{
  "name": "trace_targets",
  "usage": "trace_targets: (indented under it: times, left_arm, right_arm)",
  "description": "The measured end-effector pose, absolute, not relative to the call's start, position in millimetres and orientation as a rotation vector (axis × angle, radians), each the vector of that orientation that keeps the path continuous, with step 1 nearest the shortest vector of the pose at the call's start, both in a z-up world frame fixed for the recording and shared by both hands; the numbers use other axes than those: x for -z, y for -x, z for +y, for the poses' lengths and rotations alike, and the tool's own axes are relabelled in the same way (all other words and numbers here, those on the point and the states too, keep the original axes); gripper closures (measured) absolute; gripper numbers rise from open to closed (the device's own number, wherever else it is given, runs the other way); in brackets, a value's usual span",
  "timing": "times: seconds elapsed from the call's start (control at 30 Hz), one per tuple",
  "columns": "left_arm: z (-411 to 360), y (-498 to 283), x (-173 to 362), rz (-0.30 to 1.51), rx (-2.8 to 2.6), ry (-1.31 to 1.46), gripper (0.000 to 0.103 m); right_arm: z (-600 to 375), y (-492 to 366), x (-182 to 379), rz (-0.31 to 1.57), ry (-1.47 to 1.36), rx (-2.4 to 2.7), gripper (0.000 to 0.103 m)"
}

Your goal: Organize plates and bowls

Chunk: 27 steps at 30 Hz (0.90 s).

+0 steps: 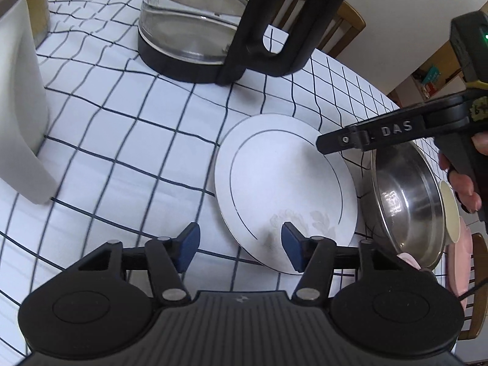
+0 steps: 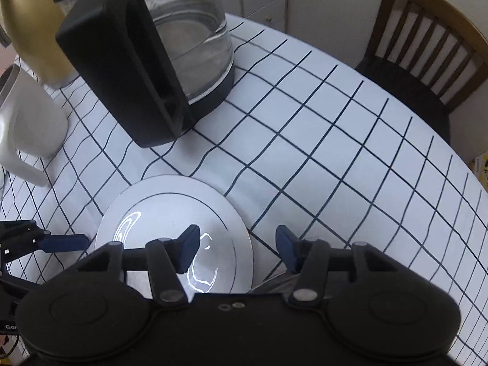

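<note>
Both hand-held grippers part-open over white plate [image 1: 283,183], nr steel bowl [image 1: 408,201].

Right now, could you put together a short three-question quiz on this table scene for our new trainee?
1. True or false: the white plate is stacked on top of the steel bowl.
2. Which gripper has a pad over the plate? A) only the left gripper B) only the right gripper C) both
3. Fill in: the glass carafe with the black handle stands on the checked ______.

Key
1. False: the plate lies flat on the tablecloth, with the bowl beside it.
2. C: each gripper is open, one blue pad over the plate and the other past its rim, gripping nothing.
3. tablecloth
</note>
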<state>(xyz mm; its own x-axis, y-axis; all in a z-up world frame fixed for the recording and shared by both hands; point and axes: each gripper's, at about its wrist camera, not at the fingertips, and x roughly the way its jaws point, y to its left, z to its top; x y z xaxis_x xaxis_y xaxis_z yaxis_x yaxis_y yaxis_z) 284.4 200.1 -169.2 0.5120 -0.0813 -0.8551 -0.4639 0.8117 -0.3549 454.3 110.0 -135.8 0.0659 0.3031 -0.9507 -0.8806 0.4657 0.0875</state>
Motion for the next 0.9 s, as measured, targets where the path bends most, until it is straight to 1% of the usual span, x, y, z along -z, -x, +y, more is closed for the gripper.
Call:
trace_targets:
  times: [0.07, 0.1, 0.17, 0.27, 0.33, 0.47, 0.53, 0.63, 0.9]
  left_arm:
    - [198.8, -285.3, 169.0, 1.018, -0.246, 0.601, 0.048]
    - [199.1, -285.7, 168.9, 1.018, -0.244, 0.608, 0.049]
    - [201.1, -286.6, 170.3, 1.019, -0.231, 0.644, 0.064]
    - [202.4, -286.0, 172.3, 1.017, -0.223, 0.685, 0.066]
    - [203.5, -284.9, 173.0, 1.011, -0.224, 0.704, 0.066]
    - [209.0, -279.7, 177.6, 0.999, -0.223, 0.774, 0.075]
    - [208.7, -278.5, 178.3, 0.996, -0.229, 0.769, 0.078]
    - [210.2, -276.9, 179.4, 0.996, -0.24, 0.769, 0.086]
    - [215.9, -262.6, 179.2, 0.981, -0.254, 0.772, 0.088]
  right_arm:
    - [111.3, -456.2, 140.4, 1.186, 0.638, -0.984, 0.051]
    - [111.2, -458.2, 142.9, 1.195, 0.637, -0.986, 0.054]
    - [110.8, -460.9, 146.1, 1.204, 0.632, -0.99, 0.058]
    - [110.5, -464.6, 149.6, 1.221, 0.615, -1.004, 0.062]
    - [110.2, -466.1, 152.4, 1.233, 0.616, -1.015, 0.067]
    - [109.2, -468.6, 155.1, 1.24, 0.616, -1.033, 0.073]
    - [108.4, -469.9, 154.8, 1.247, 0.604, -1.041, 0.082]
    - [107.0, -469.0, 154.2, 1.246, 0.592, -1.04, 0.084]
    - [98.4, -460.3, 147.7, 1.233, 0.524, -1.024, 0.09]
